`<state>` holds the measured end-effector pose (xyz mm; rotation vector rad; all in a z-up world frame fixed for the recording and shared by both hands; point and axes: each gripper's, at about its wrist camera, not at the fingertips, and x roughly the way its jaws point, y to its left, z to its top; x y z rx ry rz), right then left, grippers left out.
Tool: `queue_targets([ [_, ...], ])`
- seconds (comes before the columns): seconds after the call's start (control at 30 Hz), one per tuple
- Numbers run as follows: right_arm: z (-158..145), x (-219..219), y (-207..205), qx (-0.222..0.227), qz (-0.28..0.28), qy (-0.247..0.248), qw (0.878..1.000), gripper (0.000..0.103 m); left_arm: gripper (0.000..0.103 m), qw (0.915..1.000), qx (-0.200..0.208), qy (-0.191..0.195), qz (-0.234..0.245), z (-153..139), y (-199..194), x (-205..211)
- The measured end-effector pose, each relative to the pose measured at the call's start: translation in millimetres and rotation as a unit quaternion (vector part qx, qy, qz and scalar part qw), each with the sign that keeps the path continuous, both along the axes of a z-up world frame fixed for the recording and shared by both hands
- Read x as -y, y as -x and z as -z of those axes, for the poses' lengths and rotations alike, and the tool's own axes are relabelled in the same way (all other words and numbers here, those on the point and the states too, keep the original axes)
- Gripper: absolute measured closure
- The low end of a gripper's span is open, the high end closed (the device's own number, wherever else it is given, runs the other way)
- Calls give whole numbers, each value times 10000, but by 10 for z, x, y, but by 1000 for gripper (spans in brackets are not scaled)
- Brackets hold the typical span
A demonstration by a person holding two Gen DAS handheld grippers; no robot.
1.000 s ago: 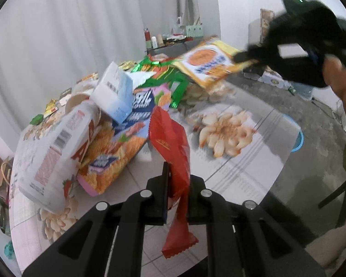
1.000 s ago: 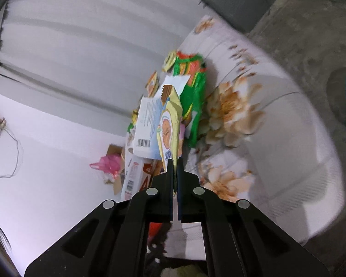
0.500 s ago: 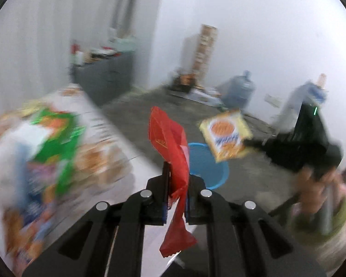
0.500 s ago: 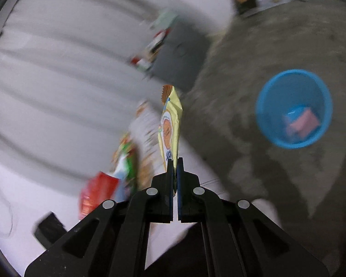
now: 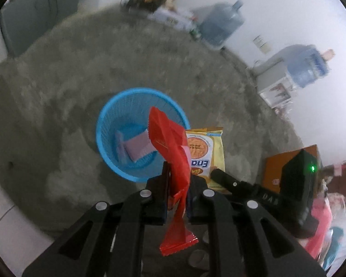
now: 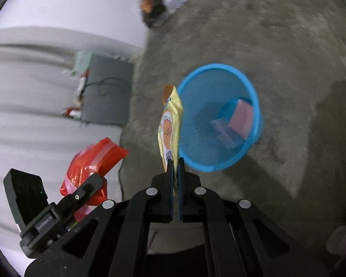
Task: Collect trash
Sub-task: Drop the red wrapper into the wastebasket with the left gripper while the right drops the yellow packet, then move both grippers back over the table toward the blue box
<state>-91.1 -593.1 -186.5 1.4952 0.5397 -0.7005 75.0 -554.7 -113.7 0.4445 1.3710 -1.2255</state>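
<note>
My left gripper (image 5: 178,173) is shut on a red wrapper (image 5: 170,143) and holds it in the air over the near rim of a blue basket (image 5: 108,120) on the floor. My right gripper (image 6: 175,165) is shut on a yellow snack bag (image 6: 170,124), held edge-on just left of the same blue basket (image 6: 253,94). In the left wrist view the yellow snack bag (image 5: 204,152) hangs right of the basket. In the right wrist view the red wrapper (image 6: 92,161) shows at lower left. Pink packets (image 5: 137,147) lie inside the basket.
The floor (image 5: 57,80) is bare grey concrete. Large water bottles (image 5: 221,23) and boxes stand along the far white wall. A grey cabinet (image 6: 108,92) stands by the curtain. A brown box (image 5: 274,168) sits on the floor at right.
Both grippers have swung away from the littered table and down toward the floor. They now hold their wrappers close above the blue basket, which looks larger and nearer.
</note>
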Motion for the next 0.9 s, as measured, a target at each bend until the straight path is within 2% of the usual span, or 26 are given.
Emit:
queue_targets([
  [0.1,268,147,-80,-167,126,-63,9998,93,84,9998,36,-191,-40,253,20,240],
  [0.13,368,188,-91,-320,191,-83,9993,89,73,9997,77,-221,-74,336,19,320],
  [0.17,447,217,-110,-456,254,-112,9986,72,63,9996,105,-234,-108,391,-8,352],
  [0.2,540,251,-118,-661,302,-179,9972,59,59,9995,138,-239,-146,433,-25,375],
  [0.27,611,251,-52,-927,378,-282,9946,58,54,9993,157,-243,-246,496,-10,370],
  [0.37,539,161,35,-876,383,-188,9952,54,49,9992,-31,-232,-311,497,-3,350],
  [0.5,324,18,130,-1140,322,159,9928,51,45,9995,43,79,-296,198,-15,189],
  [0.57,98,-54,148,-1273,302,434,9905,50,43,9991,70,270,-309,18,-17,80],
  [0.63,-142,-122,107,-1450,219,802,9859,45,39,9978,53,560,-356,-247,-36,-97],
  [0.7,-434,-217,29,-1610,58,1266,9788,33,34,9948,124,894,-476,-556,-59,-349],
  [0.77,-697,-337,-71,-1710,-115,1706,9703,26,26,9926,176,1000,-674,-769,-91,-591],
  [0.9,-1313,-701,-307,-1835,-487,2706,9438,9,19,9895,-26,1130,-905,-1019,-141,-1156],
])
